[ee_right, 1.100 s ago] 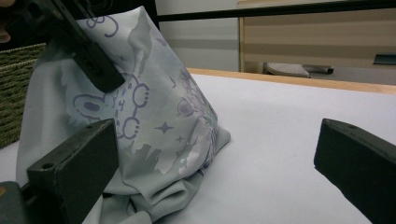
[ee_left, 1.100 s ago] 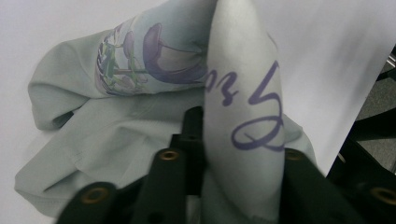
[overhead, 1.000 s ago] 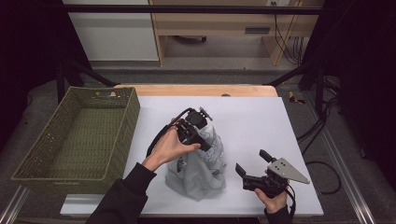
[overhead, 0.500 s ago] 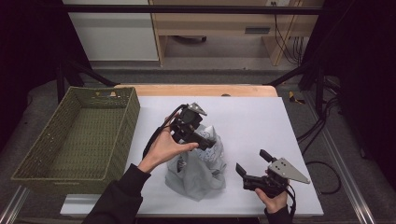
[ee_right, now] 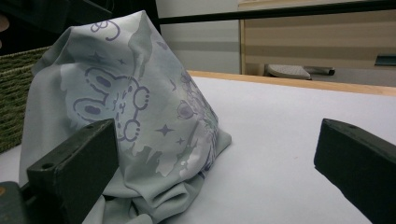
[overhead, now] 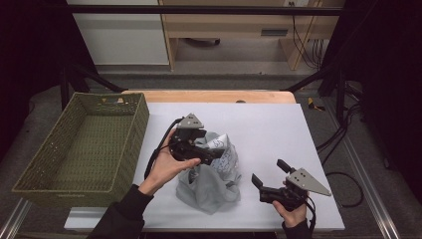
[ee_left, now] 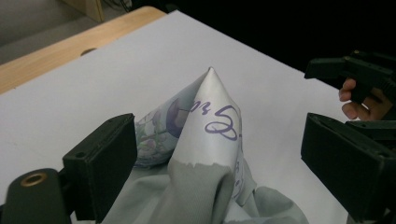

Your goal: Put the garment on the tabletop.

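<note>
A grey printed cloth (overhead: 211,174) is seen heaped in a peak near the table's (overhead: 278,129) middle, at about 3 o'clock from the woven basket (overhead: 84,149) and apart from it. The left gripper (overhead: 211,153) is held over the heap; its jaws have just been opening and stand wide apart, with the cloth's raised tip (ee_left: 212,121) between them but not pressed by either pad. A release of the cloth is judged to be the step in hand. The right gripper (overhead: 268,174) is rested at 4 o'clock of the heap, jaws apart, nothing held, with the cloth (ee_right: 130,121) seen just ahead of it. The next move is judged to call for a fresh pinch on a corner or hem, likely by both grippers, so the cloth can be spread, folded or carried to the basket; which of these cannot be told. The cloth's edges and corners are buried in the folds, its far side is hidden by the left gripper, and the print is only partly readable.
</note>
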Demonstrator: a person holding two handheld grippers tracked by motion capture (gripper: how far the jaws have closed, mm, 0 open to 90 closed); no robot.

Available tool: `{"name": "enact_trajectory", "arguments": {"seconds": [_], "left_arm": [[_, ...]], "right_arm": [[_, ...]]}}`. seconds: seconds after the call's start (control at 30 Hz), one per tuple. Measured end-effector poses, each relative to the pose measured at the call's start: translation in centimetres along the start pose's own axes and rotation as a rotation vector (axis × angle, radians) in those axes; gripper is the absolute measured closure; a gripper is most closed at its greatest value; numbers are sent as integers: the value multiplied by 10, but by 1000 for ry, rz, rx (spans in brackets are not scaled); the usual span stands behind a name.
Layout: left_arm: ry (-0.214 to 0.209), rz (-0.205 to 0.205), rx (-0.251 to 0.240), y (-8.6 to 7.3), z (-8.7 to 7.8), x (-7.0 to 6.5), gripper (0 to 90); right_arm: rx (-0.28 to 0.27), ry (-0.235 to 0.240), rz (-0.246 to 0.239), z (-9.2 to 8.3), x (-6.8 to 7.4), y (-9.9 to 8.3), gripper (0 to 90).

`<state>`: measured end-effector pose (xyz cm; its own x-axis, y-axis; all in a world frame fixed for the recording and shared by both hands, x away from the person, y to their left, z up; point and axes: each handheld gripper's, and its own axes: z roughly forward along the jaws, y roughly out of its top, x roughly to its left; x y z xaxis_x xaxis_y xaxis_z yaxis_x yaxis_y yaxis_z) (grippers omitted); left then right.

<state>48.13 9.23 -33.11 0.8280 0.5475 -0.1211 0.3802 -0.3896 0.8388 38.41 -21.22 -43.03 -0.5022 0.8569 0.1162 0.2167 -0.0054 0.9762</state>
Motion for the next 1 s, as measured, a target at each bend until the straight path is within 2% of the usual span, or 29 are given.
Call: {"name": "enact_trajectory", "arguments": {"seconds": [0.17,0.37,0.5,0.8,0.9,1.0], "left_arm": [[5,-17,-89,-18,-14,5,93],[16,-15,-128,-34,-23,7,80],[52,-8,-152,-47,-33,7,67],[65,-19,-226,-83,-52,4,56],[99,-33,-251,-101,-59,5,58],[116,-32,-251,-108,-65,5,53]], "right_arm": [[2,-1,2,0,0,-1,2],[1,-3,8,1,0,-1,2],[-2,-1,3,0,-1,0,3],[1,0,9,-1,-1,0,2],[4,2,12,-1,-1,0,2],[6,1,9,-1,-1,0,2]]}}
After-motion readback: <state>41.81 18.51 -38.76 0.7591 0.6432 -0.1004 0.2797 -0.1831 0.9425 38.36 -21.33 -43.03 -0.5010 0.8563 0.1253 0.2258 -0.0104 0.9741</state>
